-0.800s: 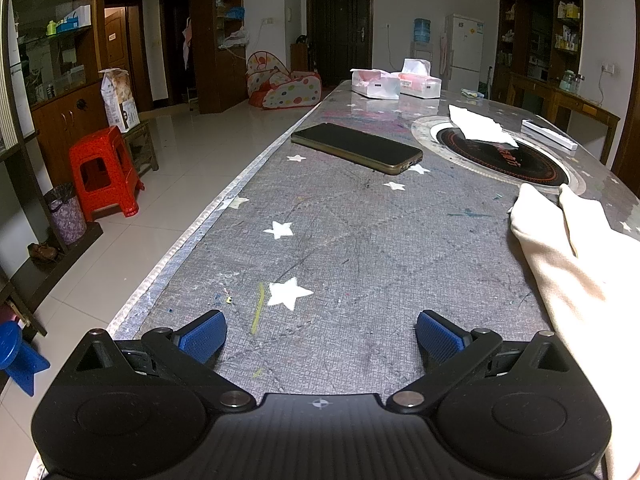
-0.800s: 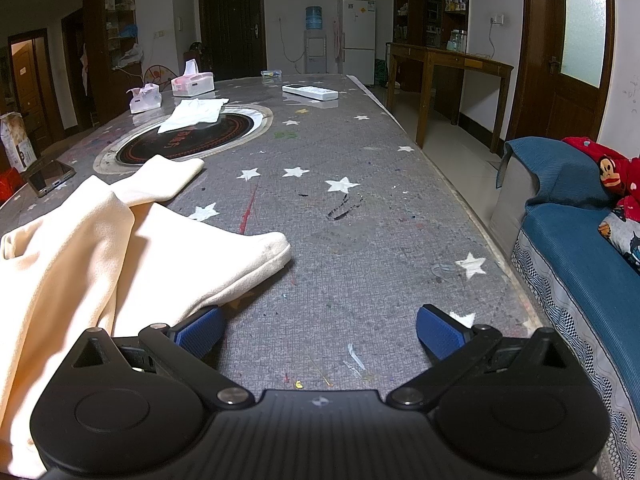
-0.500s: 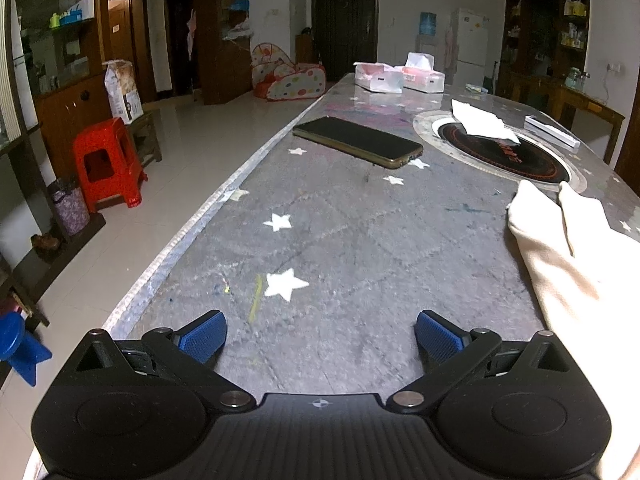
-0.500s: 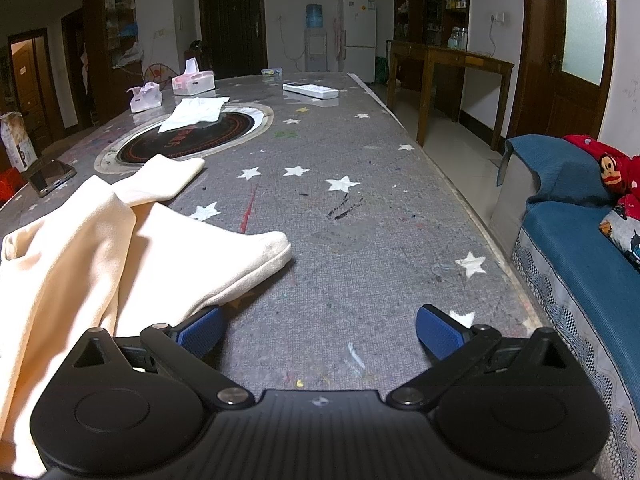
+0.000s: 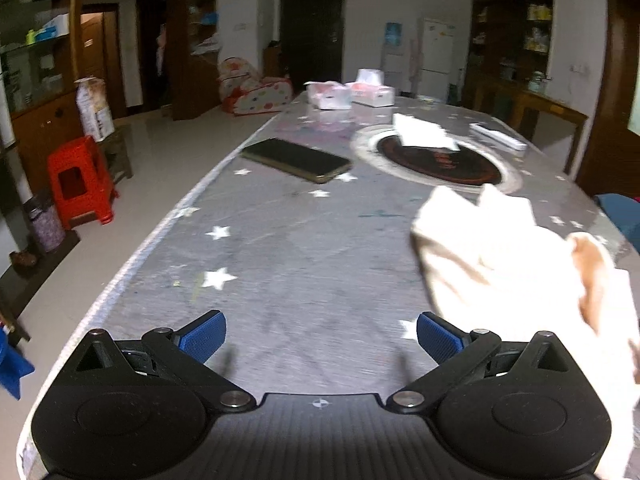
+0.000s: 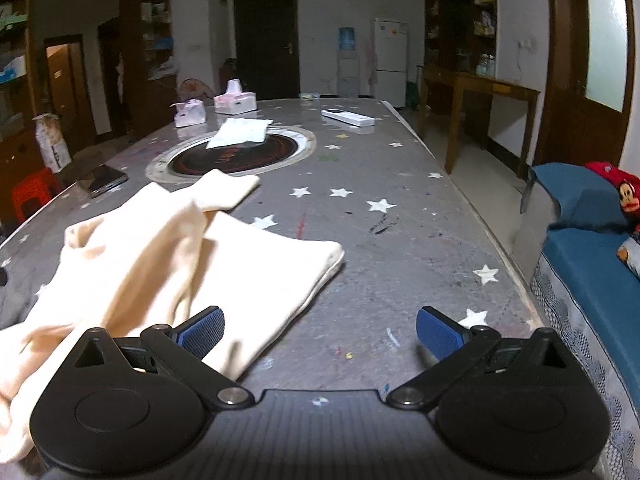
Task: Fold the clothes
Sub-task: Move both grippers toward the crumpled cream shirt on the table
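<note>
The cream garment [image 6: 172, 256] lies crumpled on the worktop [image 6: 392, 240], unfolded as far as the pictures show: a sleeve-like strip reaches away toward the round dark inset [image 6: 232, 156], a flat panel spreads out ahead, and the rest is bunched into a raised ridge with a loose opening at one side. No neat edge or squared stack is visible, so by my reading the folding has not begun.

Seen from the right gripper [image 6: 320, 330], the cloth sits ahead of and beside the left-hand jaw, its near edge passing under or just behind that jaw's blue pad; whether the pad touches it I cannot tell. The space between the jaws is mostly bare worktop. These jaws stand wide apart and hold nothing.

Seen from the left gripper [image 5: 320, 332], the garment [image 5: 520, 264] lies off beyond the right-hand jaw, with only bare worktop between the jaws. These too are spread wide and empty.

A phone [image 5: 296, 159] lies well ahead of the left gripper, apart from the cloth.

What is left, I judge, is everything: spreading the garment flat, bringing in the sleeves, then doubling the body over.
</note>
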A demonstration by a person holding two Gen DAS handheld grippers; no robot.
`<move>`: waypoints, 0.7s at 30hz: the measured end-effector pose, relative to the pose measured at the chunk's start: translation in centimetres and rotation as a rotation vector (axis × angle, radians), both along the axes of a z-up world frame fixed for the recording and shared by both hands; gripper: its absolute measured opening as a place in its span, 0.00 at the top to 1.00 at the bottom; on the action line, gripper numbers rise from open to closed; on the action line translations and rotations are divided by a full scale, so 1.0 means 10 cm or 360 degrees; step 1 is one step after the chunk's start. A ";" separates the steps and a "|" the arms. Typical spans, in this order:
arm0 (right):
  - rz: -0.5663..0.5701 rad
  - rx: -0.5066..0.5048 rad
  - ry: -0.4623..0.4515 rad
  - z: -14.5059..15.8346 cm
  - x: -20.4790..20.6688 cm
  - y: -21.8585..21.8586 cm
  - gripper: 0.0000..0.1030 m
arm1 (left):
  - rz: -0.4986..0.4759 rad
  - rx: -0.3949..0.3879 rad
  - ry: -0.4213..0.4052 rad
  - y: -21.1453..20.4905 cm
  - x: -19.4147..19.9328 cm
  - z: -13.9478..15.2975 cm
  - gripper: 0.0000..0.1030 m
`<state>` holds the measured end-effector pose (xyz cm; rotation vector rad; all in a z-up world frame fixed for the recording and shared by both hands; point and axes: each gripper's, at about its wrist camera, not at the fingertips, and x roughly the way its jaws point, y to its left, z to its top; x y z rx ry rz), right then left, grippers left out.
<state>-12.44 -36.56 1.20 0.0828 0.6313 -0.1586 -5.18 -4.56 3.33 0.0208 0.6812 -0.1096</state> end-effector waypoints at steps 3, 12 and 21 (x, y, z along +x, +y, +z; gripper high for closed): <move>0.0034 0.0016 -0.0010 0.03 -0.07 0.05 0.00 | -0.0041 0.0003 -0.0017 -0.11 -0.07 0.06 0.00; 0.0095 0.0042 -0.0033 0.09 -0.25 0.16 0.00 | -0.0110 -0.0008 -0.0030 -0.30 -0.25 0.14 0.00; 0.0107 0.0085 -0.0054 0.15 -0.40 0.22 0.00 | -0.0133 0.0007 -0.0050 -0.48 -0.40 0.18 0.00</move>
